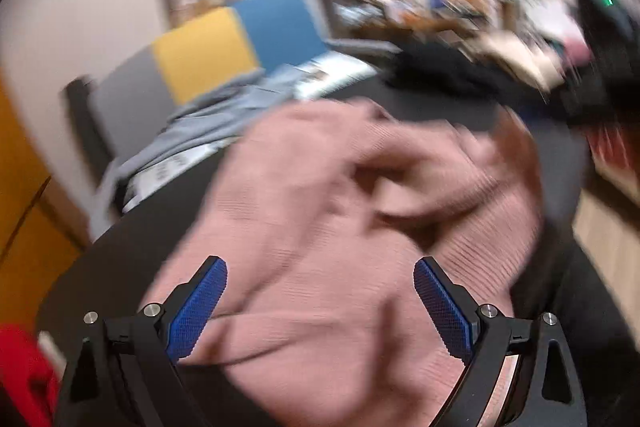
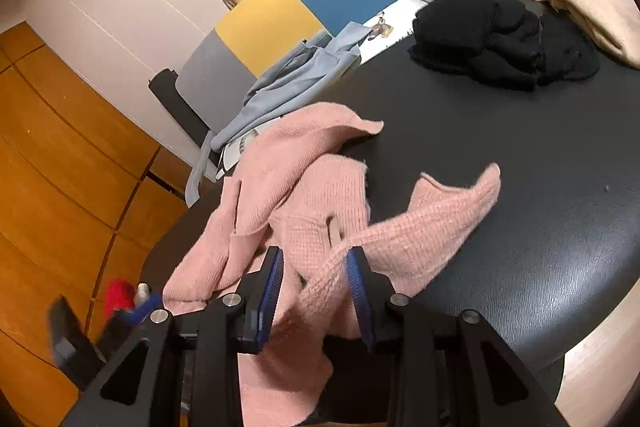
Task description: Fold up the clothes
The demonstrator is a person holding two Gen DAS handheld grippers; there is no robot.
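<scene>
While the left-wrist view is motion-blurred, the left gripper (image 1: pixel 320 303) clearly has its jaws spread wide with nothing pinched: the pink knit sweater (image 1: pixel 340 227) lies under and ahead of the blue pads (image 1: pixel 198 311), and neither pad presses on it. The right gripper (image 2: pixel 316 291) has its jaws partly closed with a bunched fold of the same pink sweater (image 2: pixel 304 195) passing between the pads (image 2: pixel 270 291); fabric touches both inner faces and hangs below the fingers, so it reads as clamped on the sweater. The rest of the sweater sprawls crumpled ahead of and to the left of the right gripper on the black table (image 2: pixel 520 167), one flap reaching out ahead-right. Further ahead on the far side of the table: a black garment (image 2: pixel 500 35) in a heap, a cream garment (image 2: pixel 592 11) just beyond it to the right. Ahead-left, off the table edge, a grey-blue garment (image 2: pixel 296 83) is draped over a chair with a grey, yellow and blue back (image 2: pixel 288 11). Red object (image 2: pixel 118 297) low at the left of the right gripper, too blurred to identify
</scene>
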